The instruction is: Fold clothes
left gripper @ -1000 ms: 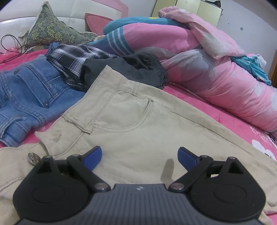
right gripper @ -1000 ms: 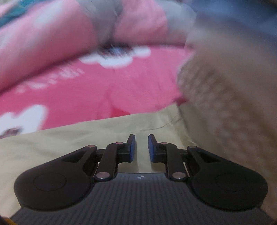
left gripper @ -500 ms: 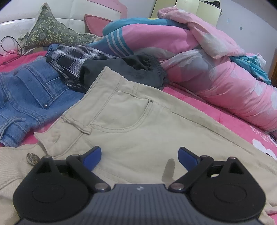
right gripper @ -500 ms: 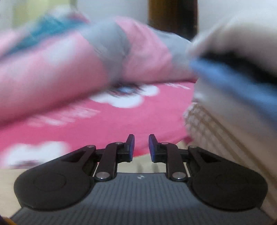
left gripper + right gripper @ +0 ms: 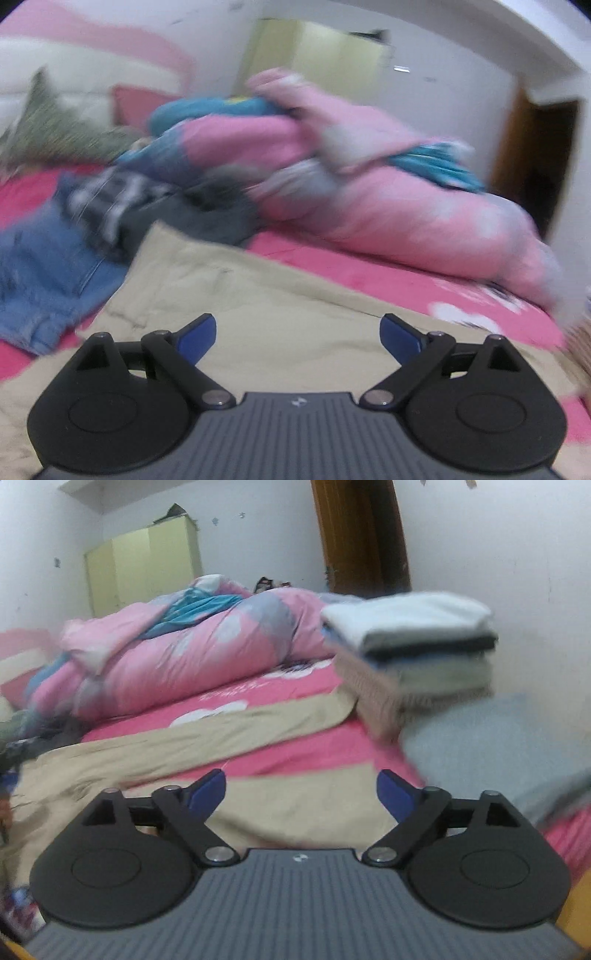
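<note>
Hovering with blue-tipped fingers (image 5: 197,332) spread wide and empty, the left gripper (image 5: 298,334) hangs over a pair of beige trousers (image 5: 258,295) laid flat on a pink bedsheet (image 5: 388,273); the right gripper (image 5: 301,794) is likewise spread and holds nothing above the same garment (image 5: 177,749), whose 2 legs stretch apart toward a stack of folded clothes (image 5: 413,653) with a folded grey piece (image 5: 498,753) just beside it. The trousers look plain, pale and lightly creased, though both views are blurred. Blue jeans (image 5: 40,273), a checked shirt (image 5: 107,199) and a dark grey garment (image 5: 207,221) lie near the waistband, with a rumpled pink quilt (image 5: 388,206) behind.
</note>
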`<state>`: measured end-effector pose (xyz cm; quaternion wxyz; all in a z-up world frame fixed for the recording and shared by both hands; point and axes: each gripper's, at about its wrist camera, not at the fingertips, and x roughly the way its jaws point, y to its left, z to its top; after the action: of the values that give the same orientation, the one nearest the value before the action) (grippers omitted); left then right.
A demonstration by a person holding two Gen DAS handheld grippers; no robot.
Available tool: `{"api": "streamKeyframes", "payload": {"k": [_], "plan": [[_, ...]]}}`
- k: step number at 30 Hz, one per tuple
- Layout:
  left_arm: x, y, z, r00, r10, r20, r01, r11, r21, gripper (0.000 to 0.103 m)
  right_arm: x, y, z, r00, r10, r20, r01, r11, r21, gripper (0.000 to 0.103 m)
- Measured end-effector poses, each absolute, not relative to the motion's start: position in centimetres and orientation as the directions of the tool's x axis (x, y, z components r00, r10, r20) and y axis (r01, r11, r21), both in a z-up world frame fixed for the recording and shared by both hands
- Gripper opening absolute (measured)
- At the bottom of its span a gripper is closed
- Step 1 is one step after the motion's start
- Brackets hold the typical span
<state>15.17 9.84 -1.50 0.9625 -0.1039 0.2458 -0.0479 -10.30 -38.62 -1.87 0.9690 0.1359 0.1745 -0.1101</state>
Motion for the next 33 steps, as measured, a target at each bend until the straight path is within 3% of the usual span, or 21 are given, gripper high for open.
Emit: {"api": "streamKeyframes", "payload": {"k": [6, 10, 14, 17, 20, 23, 25, 27, 33], "plan": [[8.3, 7.5, 2.0, 0.851, -0.276, -0.447, 0.22, 0.96, -0.173, 0.1, -9.5, -38.5, -5.4, 0.926, -0.029, -0.377, 0.205, 0.876, 0.436, 0.102], [2.7, 6.2, 0.4, 0.812, -0.296, -0.503, 0.255, 0.955, -0.152, 0.1, -7.7, -39.1, -7.8, 0.91, 0.1, -0.402, 0.165, 0.802, 0.575, 0.102], [-1.1, 6.5, -2.2, 0.778, -0.317, -0.542, 0.238, 0.948, -0.213, 0.095, -6.0, -42.4, -9.8, 0.91, 0.122, -0.396, 0.233, 0.64, 0.732, 0.099], [-2.5, 7.4, -3.8, 0.759, -0.334, -0.558, 0.208, 0.938, -0.278, 0.074, -4.6, -45.4, -11.0, 0.915, 0.09, -0.394, 0.297, 0.513, 0.806, 0.088], [-2.6, 8.8, -5.1, 0.732, -0.342, -0.589, 0.153, 0.925, -0.348, 0.06, -2.5, -46.8, -12.1, 0.888, 0.023, -0.459, 0.386, 0.504, 0.773, 0.066], [-2.5, 10.2, -5.7, 0.718, -0.325, -0.616, 0.088, 0.92, -0.382, 0.053, -1.2, -46.7, -12.6, 0.884, -0.027, -0.466, 0.411, 0.52, 0.749, 0.045], [-2.6, 11.1, -6.0, 0.715, -0.313, -0.625, 0.042, 0.912, -0.408, 0.049, -0.6, -46.5, -12.7, 0.89, -0.045, -0.454, 0.406, 0.529, 0.745, 0.023], [-2.9, 12.1, -6.3, 0.716, -0.298, -0.631, -0.007, 0.901, -0.433, 0.046, -0.6, -46.5, -13.0, 0.902, -0.05, -0.428, 0.392, 0.508, 0.767, 0.012], [-2.6, 15.6, -7.3, 0.751, -0.238, -0.616, -0.164, 0.837, -0.523, 0.047, -1.8, -47.1, -14.7, 0.917, 0.003, -0.399, 0.369, 0.373, 0.851, 0.014]]}}
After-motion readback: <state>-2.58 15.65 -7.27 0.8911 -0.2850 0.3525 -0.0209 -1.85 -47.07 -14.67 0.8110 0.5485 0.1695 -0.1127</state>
